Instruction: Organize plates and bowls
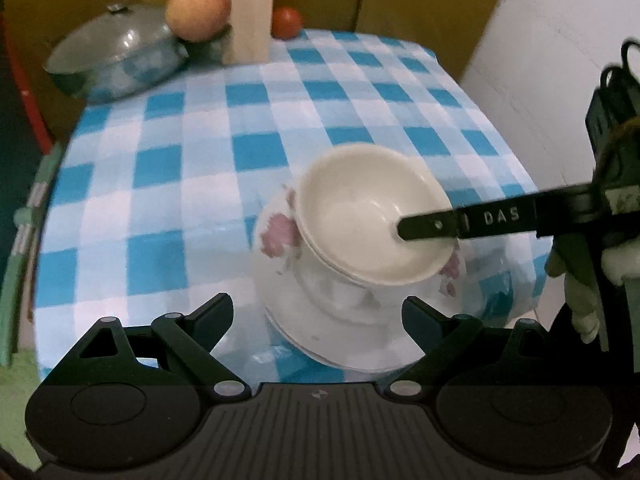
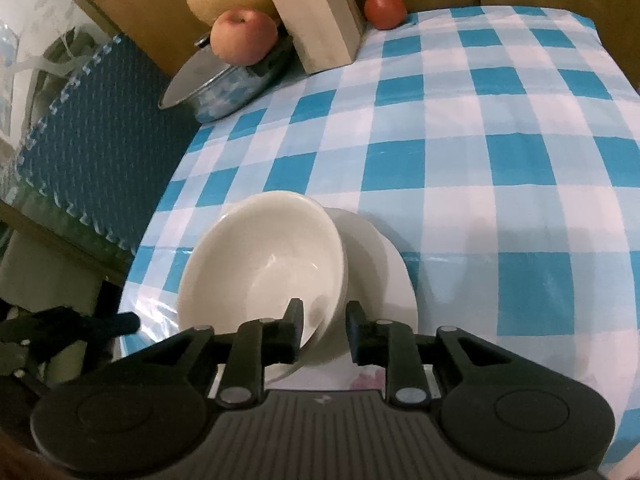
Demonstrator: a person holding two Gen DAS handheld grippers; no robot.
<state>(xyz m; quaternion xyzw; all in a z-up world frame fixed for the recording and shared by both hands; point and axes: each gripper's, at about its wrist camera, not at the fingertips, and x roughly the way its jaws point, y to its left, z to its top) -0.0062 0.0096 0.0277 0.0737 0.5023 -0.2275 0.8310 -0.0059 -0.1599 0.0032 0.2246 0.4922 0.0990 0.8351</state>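
Right tongs [image 2: 323, 334] straddle the near rim of the cream bowl [image 2: 264, 268], jaws slightly apart, pads off the rim: released. Left tongs [image 1: 318, 322] spread wide, nothing between them. The bowl sits tilted on an upturned floral bowl [image 1: 280, 236], which rests on a plate [image 1: 332, 344] on the checkered tabletop [image 2: 460, 168].

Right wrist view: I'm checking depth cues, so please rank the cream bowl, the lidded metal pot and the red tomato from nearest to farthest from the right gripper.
1. Cream bowl: its rim sits between the right gripper fingers.
2. Lidded metal pot: far left, under a peach.
3. Red tomato: back edge, right of the wooden block.
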